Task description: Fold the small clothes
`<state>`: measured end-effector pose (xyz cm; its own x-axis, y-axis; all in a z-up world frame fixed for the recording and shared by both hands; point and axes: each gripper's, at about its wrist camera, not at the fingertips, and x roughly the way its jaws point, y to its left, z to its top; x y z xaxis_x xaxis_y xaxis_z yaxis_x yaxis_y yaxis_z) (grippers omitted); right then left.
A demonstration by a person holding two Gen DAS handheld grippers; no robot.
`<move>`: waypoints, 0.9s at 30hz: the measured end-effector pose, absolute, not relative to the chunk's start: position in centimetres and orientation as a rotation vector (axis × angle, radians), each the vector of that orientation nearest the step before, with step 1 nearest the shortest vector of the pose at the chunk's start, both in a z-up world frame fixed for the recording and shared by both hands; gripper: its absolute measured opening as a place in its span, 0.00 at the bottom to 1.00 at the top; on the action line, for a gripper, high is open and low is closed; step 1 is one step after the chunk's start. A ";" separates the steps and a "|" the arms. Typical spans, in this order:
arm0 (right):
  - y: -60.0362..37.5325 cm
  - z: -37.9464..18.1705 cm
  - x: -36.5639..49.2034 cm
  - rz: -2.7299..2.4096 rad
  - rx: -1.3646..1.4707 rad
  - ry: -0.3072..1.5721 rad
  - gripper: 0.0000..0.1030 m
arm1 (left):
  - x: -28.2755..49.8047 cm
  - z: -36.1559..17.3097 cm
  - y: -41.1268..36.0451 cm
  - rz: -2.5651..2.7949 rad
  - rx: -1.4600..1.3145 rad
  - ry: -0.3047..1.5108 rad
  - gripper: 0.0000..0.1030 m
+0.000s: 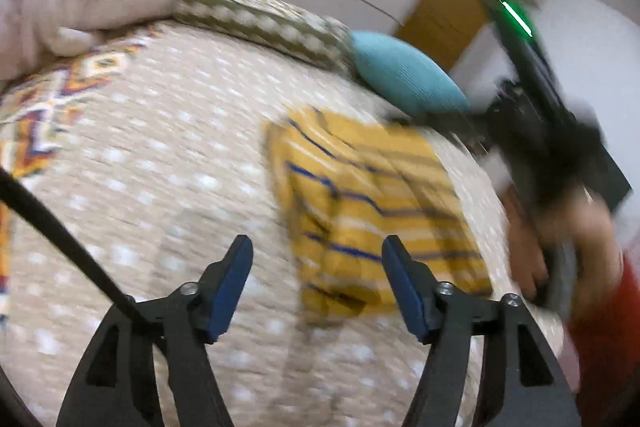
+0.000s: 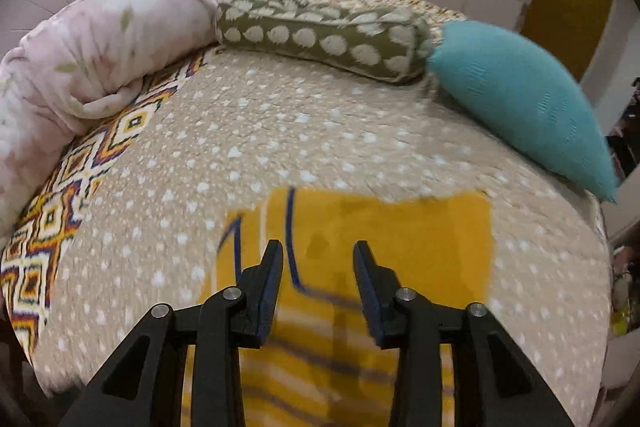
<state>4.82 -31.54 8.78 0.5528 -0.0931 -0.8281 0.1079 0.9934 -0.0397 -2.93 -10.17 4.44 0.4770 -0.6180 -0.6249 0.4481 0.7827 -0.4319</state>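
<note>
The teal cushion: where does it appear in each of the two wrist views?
Left wrist: teal cushion upper centre-right, beyond the yellow striped garment.
Right wrist: teal cushion on the right.
Shared landmark: the olive spotted bolster, just left of it.

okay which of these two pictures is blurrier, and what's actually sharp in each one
Left wrist view: blurrier, the yellow striped garment and the bedspread smeared, only the left gripper crisp. Right wrist view: garment smeared near the right gripper, but the teal pillow and spotted bolster fairly sharp.
</note>
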 end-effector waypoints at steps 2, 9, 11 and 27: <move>-31.3 8.5 2.2 -0.099 0.041 0.965 0.26 | -1.9 4.2 -8.8 -0.584 -0.227 0.852 0.65; -27.6 1.9 -2.4 0.053 0.168 1.020 0.27 | -0.3 3.4 -6.5 -0.508 -0.240 0.875 0.65; -26.6 1.5 -3.9 0.089 0.172 1.029 0.27 | 0.0 3.3 -6.3 -0.496 -0.235 0.870 0.65; -23.1 0.5 -4.5 0.074 0.068 1.013 0.44 | 1.1 2.7 -5.2 -0.450 -0.248 0.882 0.65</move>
<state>-4.51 -23.10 0.50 0.5273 0.0934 -0.8445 -0.0300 0.9954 0.0913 1.09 -5.25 2.70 0.5511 -0.4757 -0.6856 0.2756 0.8793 -0.3885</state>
